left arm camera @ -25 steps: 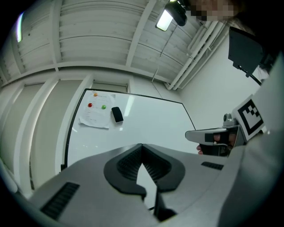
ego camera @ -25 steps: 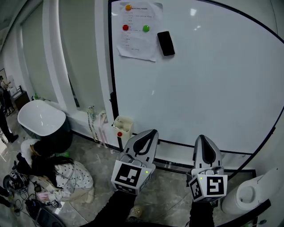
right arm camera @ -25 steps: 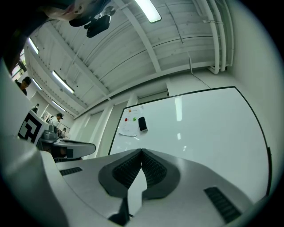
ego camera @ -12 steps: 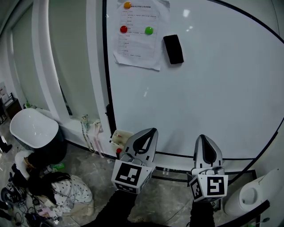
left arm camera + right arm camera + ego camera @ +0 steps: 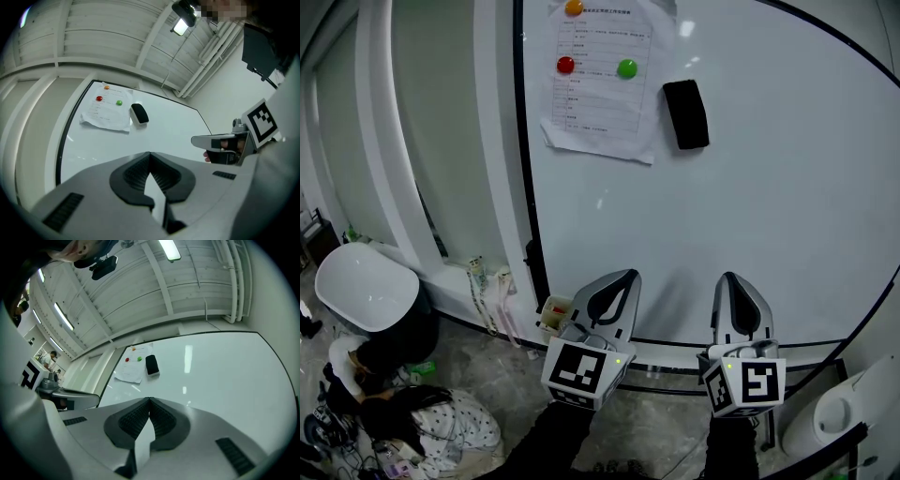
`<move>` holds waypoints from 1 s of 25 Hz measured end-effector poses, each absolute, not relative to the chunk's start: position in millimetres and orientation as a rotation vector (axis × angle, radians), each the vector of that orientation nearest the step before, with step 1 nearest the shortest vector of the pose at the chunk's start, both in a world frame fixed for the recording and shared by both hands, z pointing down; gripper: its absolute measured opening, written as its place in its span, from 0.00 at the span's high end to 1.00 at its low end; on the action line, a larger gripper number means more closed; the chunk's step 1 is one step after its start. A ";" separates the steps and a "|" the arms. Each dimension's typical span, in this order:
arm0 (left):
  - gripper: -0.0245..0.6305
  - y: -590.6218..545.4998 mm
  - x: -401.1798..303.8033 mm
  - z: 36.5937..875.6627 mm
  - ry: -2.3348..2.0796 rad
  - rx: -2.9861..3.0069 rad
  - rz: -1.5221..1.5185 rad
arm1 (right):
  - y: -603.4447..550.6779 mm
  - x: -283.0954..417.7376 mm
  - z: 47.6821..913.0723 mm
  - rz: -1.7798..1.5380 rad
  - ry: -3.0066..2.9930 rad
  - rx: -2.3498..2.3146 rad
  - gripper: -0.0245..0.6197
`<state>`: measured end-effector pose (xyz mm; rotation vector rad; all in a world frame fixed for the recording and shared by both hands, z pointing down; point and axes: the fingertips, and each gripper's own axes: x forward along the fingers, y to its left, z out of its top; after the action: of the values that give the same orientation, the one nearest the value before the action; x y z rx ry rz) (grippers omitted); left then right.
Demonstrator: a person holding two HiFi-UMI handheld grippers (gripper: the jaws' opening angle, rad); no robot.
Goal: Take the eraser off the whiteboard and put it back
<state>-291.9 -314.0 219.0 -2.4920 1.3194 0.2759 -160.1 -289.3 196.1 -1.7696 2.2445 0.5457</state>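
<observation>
Eraser (image 5: pixel 685 113), black and oblong, sits high on the whiteboard (image 5: pixel 750 216) in the upper middle of the head view. It seems to lie flat against the surface, just right of a paper sheet (image 5: pixel 602 75) that bears a red magnet (image 5: pixel 565 65) and a green magnet (image 5: pixel 626 67). A second ago it lay further up and left in the frame and looked smaller; the board now fills more of the picture. The left gripper (image 5: pixel 617 283) and the right gripper (image 5: pixel 739 287) are side by side at the bottom centre, well below the eraser. Both point up at the board, much as before. Each has its jaws pressed together with nothing between them.
</observation>
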 end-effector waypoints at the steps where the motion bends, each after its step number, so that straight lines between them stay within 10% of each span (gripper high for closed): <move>1: 0.95 -318.2 -294.7 216.9 1.319 -2.490 0.281 | -293.7 -162.4 193.5 0.556 2.239 -1.772 0.95; 16: 0.95 -353.7 -323.9 201.3 1.325 -2.461 0.324 | -352.8 -197.7 151.8 0.735 2.295 -1.694 0.94; 25: 0.95 -363.9 -331.0 210.6 1.349 -2.472 0.314 | -394.2 -202.8 115.1 0.873 2.260 -1.744 0.53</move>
<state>-331.0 -363.9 210.6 -2.4717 1.3491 0.3138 -202.8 -394.2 115.1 -1.7437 2.2604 0.8725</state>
